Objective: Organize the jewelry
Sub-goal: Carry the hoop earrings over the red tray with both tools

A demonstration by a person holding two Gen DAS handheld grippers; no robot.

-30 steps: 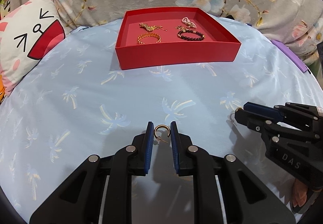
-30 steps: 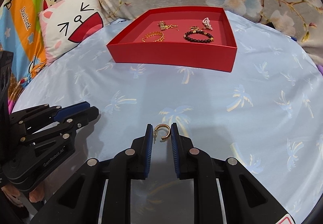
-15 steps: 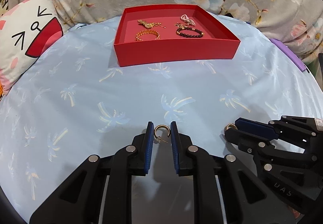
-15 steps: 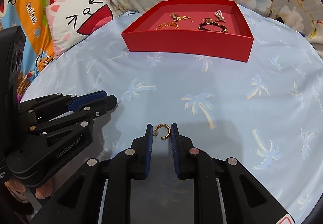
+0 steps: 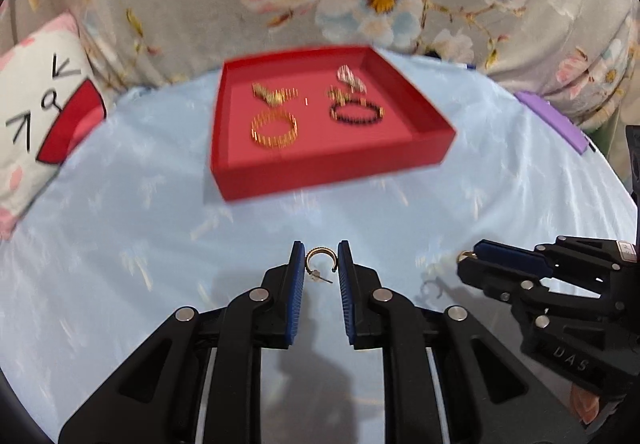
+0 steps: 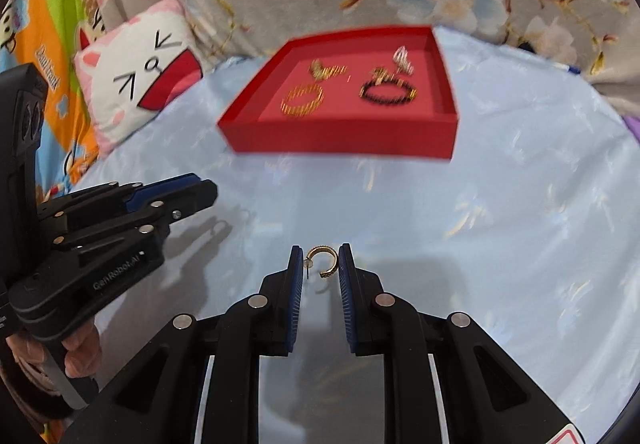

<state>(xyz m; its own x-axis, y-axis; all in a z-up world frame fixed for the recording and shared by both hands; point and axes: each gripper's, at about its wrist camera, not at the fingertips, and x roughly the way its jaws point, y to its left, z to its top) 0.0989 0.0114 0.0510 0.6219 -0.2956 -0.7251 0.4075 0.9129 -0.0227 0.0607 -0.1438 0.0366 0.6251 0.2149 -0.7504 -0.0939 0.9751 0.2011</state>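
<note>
Both tongs have lifted off the palm-print sheet since a second ago, and the red tray now sits larger and nearer in both views. Left tongs are closed narrowly on a gold hoop earring, its post jutting sideways. Right tongs pinch a matching hoop earring the same way. Each thin, curved metal hoop is caught only at the tips of the ribbed blue pads, so I judge a jolt or a slight loosening could let one spring out onto the soft bed. Inside the shallow, stiff-walled tray lie a gold chain bracelet, a dark beaded bracelet and smaller blurred pieces.
</note>
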